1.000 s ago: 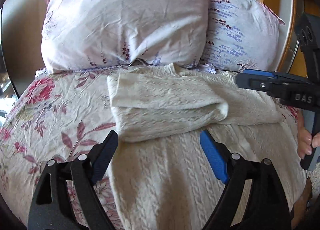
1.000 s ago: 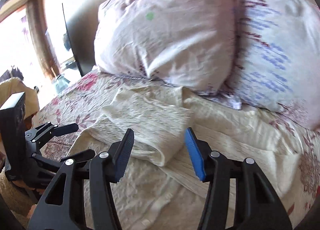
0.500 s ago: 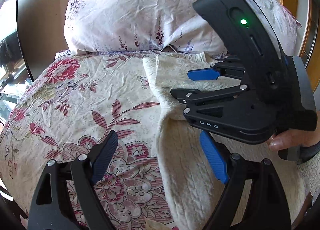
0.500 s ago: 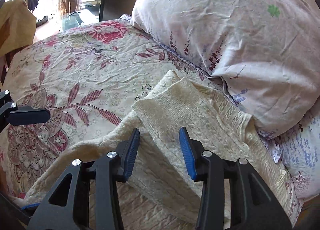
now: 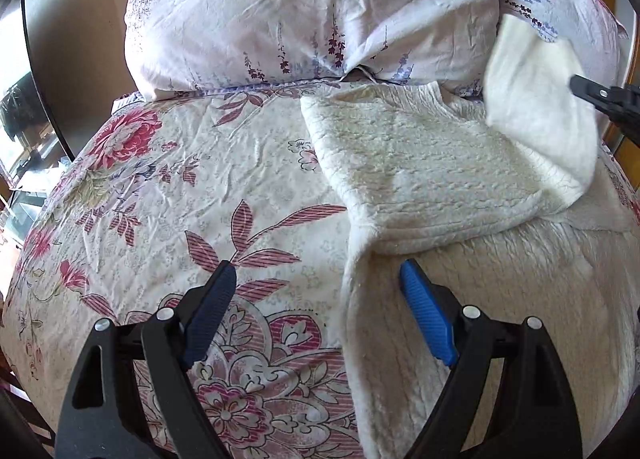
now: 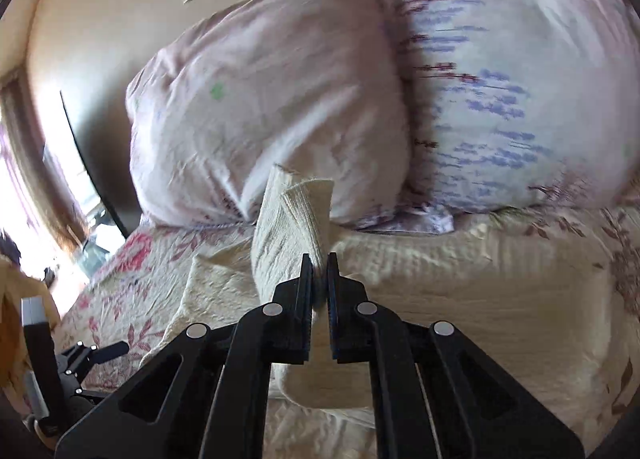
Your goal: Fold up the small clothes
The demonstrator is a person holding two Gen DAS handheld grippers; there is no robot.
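A cream cable-knit sweater (image 5: 420, 175) lies on the flowered bedspread (image 5: 200, 187), its top near the pillows, one sleeve folded across the chest. My right gripper (image 6: 319, 263) is shut on the cuff of that sleeve (image 6: 300, 219) and holds it lifted and upright; in the left wrist view the raised sleeve end (image 5: 536, 107) hangs from that gripper (image 5: 580, 87) at the right edge. My left gripper (image 5: 316, 299) is open and empty, low over the sweater's left edge.
Two flowered pillows (image 5: 312, 7) (image 6: 500, 79) stand against the wall behind the sweater. A dark screen (image 5: 60, 79) stands at the far left. The left gripper shows low at left in the right wrist view (image 6: 116, 347).
My right gripper has closed on the sleeve cuff and lifted it up to the right. The left gripper has stayed open over the sweater's left edge.
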